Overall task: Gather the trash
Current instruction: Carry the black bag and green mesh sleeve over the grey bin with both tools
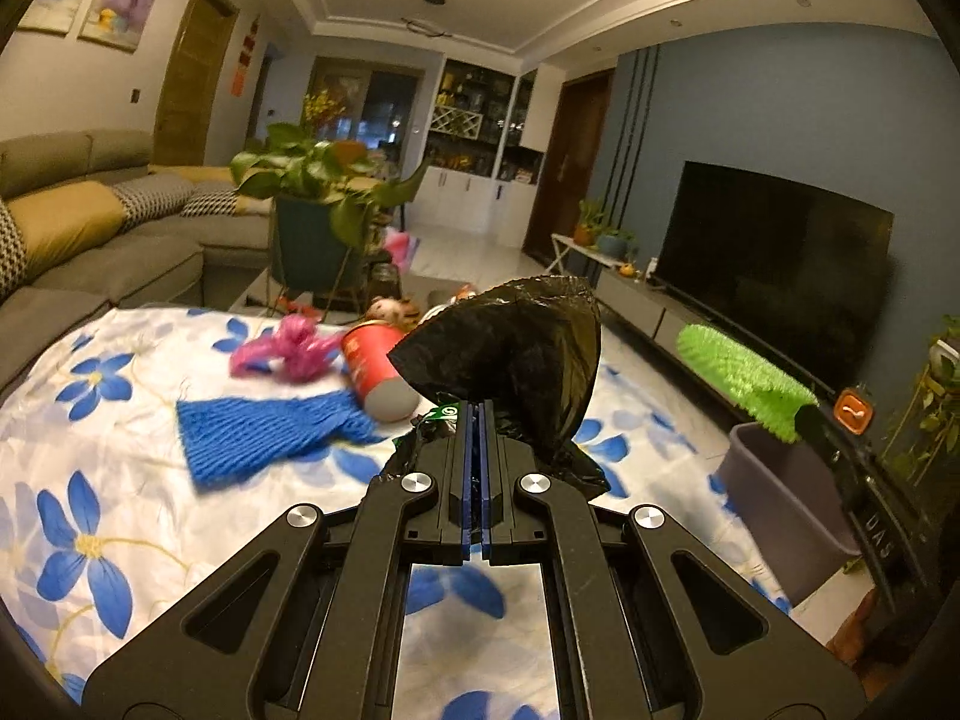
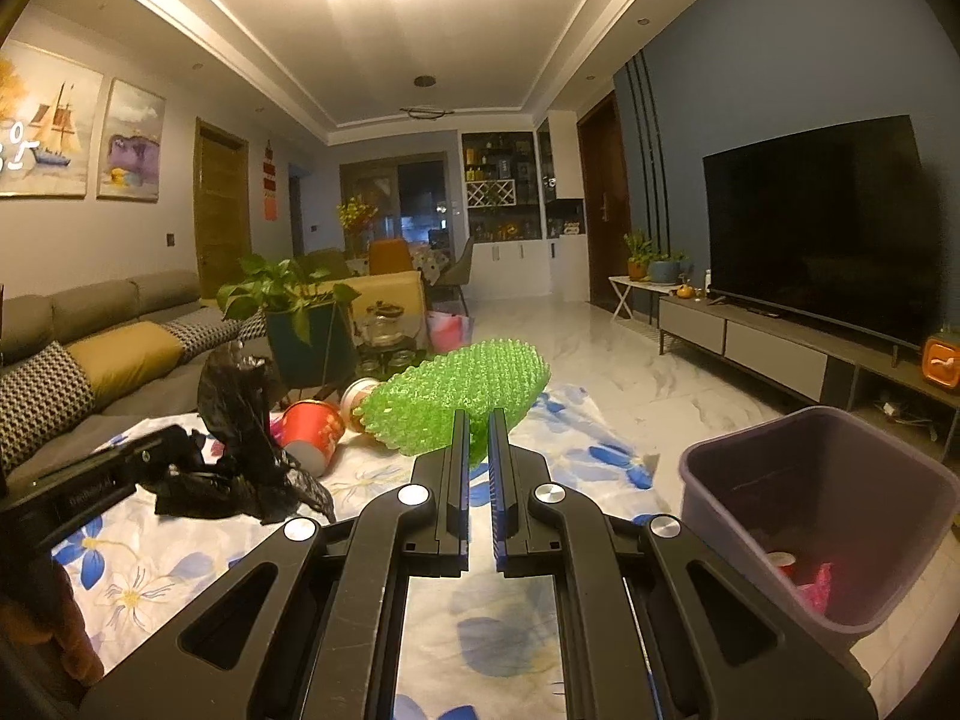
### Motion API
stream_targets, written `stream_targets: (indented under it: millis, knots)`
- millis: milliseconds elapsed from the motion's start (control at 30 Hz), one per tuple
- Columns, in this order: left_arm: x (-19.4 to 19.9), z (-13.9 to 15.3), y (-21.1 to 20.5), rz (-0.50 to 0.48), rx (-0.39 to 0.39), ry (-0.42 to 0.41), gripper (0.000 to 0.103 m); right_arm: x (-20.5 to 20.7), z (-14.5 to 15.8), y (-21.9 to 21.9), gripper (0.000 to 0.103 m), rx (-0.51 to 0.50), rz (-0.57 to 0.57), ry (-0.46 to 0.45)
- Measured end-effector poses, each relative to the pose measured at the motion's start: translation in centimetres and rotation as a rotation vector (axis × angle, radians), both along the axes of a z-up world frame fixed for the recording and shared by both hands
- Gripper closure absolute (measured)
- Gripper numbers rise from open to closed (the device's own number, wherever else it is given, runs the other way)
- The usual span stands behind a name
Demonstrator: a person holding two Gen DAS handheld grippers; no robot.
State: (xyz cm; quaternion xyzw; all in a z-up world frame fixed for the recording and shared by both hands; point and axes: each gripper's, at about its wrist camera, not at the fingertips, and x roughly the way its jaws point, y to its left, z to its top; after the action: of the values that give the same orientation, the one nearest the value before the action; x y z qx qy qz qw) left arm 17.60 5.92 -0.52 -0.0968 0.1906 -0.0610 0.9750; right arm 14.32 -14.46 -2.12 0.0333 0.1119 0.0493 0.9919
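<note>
My left gripper (image 1: 479,405) is shut on a crumpled black plastic bag (image 1: 522,348) and holds it above the flowered cloth (image 1: 108,480); the bag also shows in the right wrist view (image 2: 240,450). My right gripper (image 2: 479,417) is shut on a green foam net (image 2: 456,402) held in the air left of the purple bin (image 2: 822,504); it also shows in the left wrist view (image 1: 744,378). On the cloth lie a blue net (image 1: 264,438), a pink net (image 1: 288,348) and a red paper cup (image 1: 378,372).
The bin holds a cup and pink scraps (image 2: 804,576) and stands on the floor right of the cloth. A sofa (image 1: 90,240) is on the left, a potted plant (image 1: 318,204) behind the cloth, a TV (image 1: 774,264) on a low cabinet at right.
</note>
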Motion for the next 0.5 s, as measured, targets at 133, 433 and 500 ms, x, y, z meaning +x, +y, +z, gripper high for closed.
stream_targets:
  millis: [133,433,500]
  knots:
    - [-0.1,1.1,-2.1,-0.036,0.009,-0.024,0.102,-0.7,0.4,-1.4,0.096,0.002,-0.028,-0.013]
    - [0.4,3.1,-7.9,-0.146,0.029,-0.068,0.102,-2.2,1.0,-5.5,0.096,-0.004,-0.141,-0.040]
    - [0.7,3.4,-9.2,-0.175,0.032,-0.076,0.102,-2.5,1.1,-6.8,0.097,-0.001,-0.173,-0.047]
